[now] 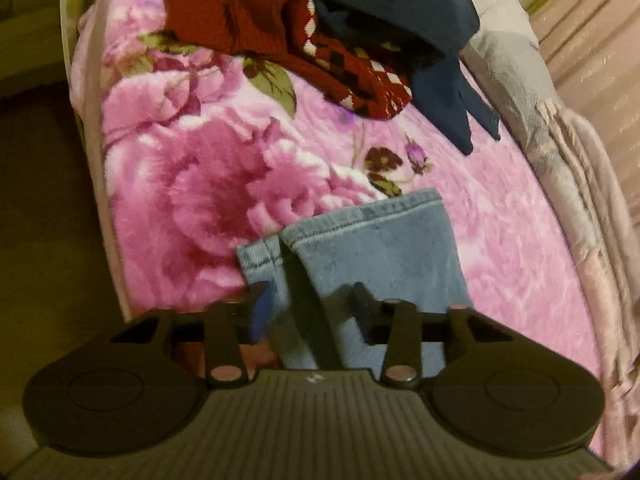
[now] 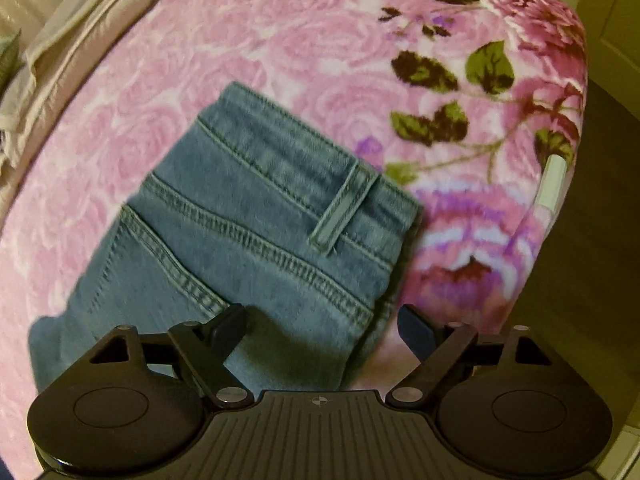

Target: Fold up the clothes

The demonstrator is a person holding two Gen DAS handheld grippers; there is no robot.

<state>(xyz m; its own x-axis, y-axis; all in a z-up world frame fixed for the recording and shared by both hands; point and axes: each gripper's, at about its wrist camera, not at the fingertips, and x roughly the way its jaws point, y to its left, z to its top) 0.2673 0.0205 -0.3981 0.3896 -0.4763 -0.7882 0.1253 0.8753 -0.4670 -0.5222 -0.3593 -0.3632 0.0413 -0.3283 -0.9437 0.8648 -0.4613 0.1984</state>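
Observation:
Light blue jeans point(image 1: 376, 240) lie folded on the pink floral blanket point(image 1: 200, 184), their two hemmed leg ends pointing away from me. My left gripper point(image 1: 310, 304) hangs just over these leg ends, its jaws apart and denim beneath and between the fingers, not pinched. In the right wrist view the jeans' waistband end point(image 2: 256, 216) shows its belt loop point(image 2: 344, 208) and back seams. My right gripper point(image 2: 324, 324) stands wide open above that end, with its left finger over the denim and its right finger over the blanket point(image 2: 280, 32).
A red patterned knit point(image 1: 260, 28) and a navy garment point(image 1: 400, 12) are heaped at the far end of the bed. Crumpled grey and pale bedding point(image 1: 520, 92) runs along the right side. The bed's white edge point(image 1: 88, 120) drops to a dark floor at left.

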